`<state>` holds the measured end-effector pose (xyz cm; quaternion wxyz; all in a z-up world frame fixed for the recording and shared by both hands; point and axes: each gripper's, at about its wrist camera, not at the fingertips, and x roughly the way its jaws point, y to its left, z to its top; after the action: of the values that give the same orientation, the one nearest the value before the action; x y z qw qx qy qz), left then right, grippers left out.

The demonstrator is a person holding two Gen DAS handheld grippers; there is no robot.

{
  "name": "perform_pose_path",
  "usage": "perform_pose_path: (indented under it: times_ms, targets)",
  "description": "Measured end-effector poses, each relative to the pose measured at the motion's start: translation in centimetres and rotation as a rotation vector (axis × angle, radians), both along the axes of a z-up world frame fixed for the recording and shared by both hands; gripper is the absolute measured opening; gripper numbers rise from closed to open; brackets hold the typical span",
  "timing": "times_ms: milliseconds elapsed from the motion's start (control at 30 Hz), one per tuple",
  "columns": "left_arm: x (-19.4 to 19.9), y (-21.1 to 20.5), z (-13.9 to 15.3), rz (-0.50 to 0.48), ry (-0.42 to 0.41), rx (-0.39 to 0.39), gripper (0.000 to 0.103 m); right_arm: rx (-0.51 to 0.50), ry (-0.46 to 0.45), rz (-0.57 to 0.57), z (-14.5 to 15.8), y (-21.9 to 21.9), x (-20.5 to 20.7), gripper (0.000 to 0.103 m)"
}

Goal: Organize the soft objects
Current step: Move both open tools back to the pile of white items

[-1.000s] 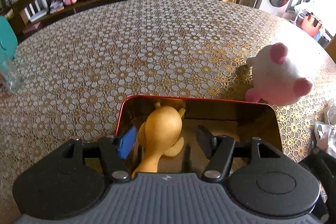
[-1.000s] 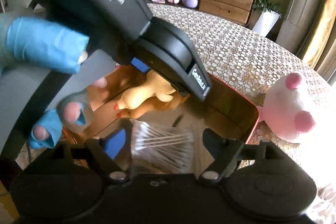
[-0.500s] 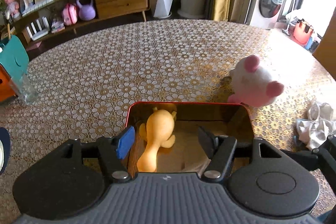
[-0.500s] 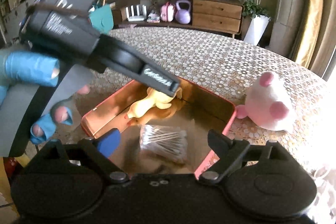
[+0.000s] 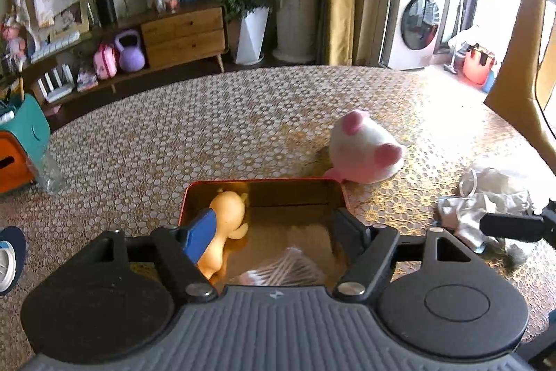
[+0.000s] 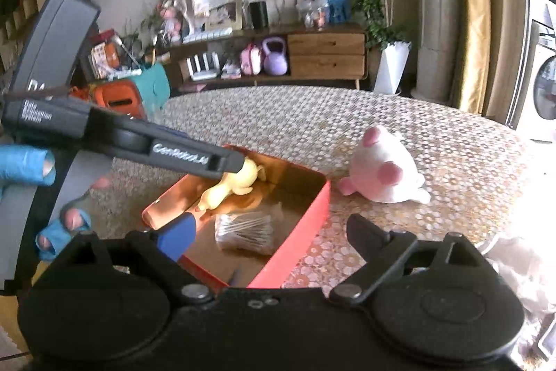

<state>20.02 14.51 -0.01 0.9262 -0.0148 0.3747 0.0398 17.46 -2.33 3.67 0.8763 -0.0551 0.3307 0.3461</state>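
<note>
A red tin [image 5: 264, 182] with a gold inside sits on the patterned round table. In it lie a yellow soft toy [image 5: 231, 214] and a clear bag of cotton swabs [image 5: 278, 270]. My left gripper [image 5: 274, 228] hovers above the tin's near end, its jaws opening and pressing on nothing. A white and pink plush [image 5: 361, 148] lies on the table just right of the tin, apart from both grippers. In the right wrist view my right gripper [image 6: 269, 232] hangs over the tin's [image 6: 299, 232] near right corner, jaws opening, above the swab bag [image 6: 246, 228]. The left gripper [image 6: 222, 162] reaches over the yellow toy [image 6: 232, 186]; the plush [image 6: 382, 169] lies beyond.
A crumpled white cloth [image 5: 486, 200] lies at the table's right edge. A teal and orange box [image 5: 21, 141] and a clear glass [image 5: 52, 169] stand at the far left. A yellow chair back [image 5: 521, 58] rises at the right. A hand with blue finger wraps [image 6: 24, 162] holds the left gripper.
Both grippers have risen and drawn back from the tin, with their jaws spreading wider. The yellow toy and the swab bag stay lying in the tin.
</note>
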Motion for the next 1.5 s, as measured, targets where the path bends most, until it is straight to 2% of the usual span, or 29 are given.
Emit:
perform_pose_path:
  times_ms: [200,300,467,567,733,833,900,1067,1133,1267,1400,1500]
  targets:
    - [-2.0,-2.6,1.0,-0.040,-0.038,0.000,0.075,0.057,-0.021,-0.042,0.8,-3.6,-1.5,0.098]
    - [-2.8,-3.7,1.3,-0.053,-0.056,-0.009,0.079,0.072,-0.037,-0.063,1.0,-5.3,-2.4,0.099]
    - [-4.1,-6.1,1.5,-0.077,-0.089,-0.020,0.080,0.108,-0.052,-0.119,0.9,-8.2,-3.7,0.101]
    - [-4.6,-7.3,1.6,-0.100,-0.105,-0.034,0.086,0.121,-0.060,-0.162,0.9,-10.1,-4.2,0.101]
    - [-4.8,-9.2,1.2,-0.134,-0.118,-0.062,0.088,0.121,-0.057,-0.251,0.0,-13.8,-4.8,0.102]
    - [-4.7,-10.6,0.6,-0.165,-0.125,-0.067,0.094,0.114,-0.039,-0.313,-0.8,-16.3,-5.0,0.102]
    - [-4.5,-11.4,0.2,-0.184,-0.122,-0.081,0.099,0.118,-0.031,-0.361,-1.2,-17.9,-5.0,0.102]
    - [-4.0,-13.4,-0.6,-0.250,-0.109,-0.160,0.100,0.126,-0.017,-0.459,-2.5,-21.2,-5.0,0.102]
    - [-3.8,-14.3,-0.9,-0.272,-0.116,-0.172,0.103,0.128,-0.007,-0.496,-3.1,-22.4,-4.8,0.102]
    - [-3.4,-15.9,-1.5,-0.308,-0.123,-0.168,0.103,0.118,0.011,-0.560,-4.4,-24.4,-4.4,0.102]
    - [-2.1,-17.2,-2.5,-0.341,-0.080,-0.183,0.103,0.111,0.042,-0.628,-5.6,-26.2,-3.4,0.102]
    - [-0.8,-17.9,-3.4,-0.324,-0.027,-0.211,0.103,0.106,0.056,-0.674,-6.2,-27.4,-2.6,0.102]
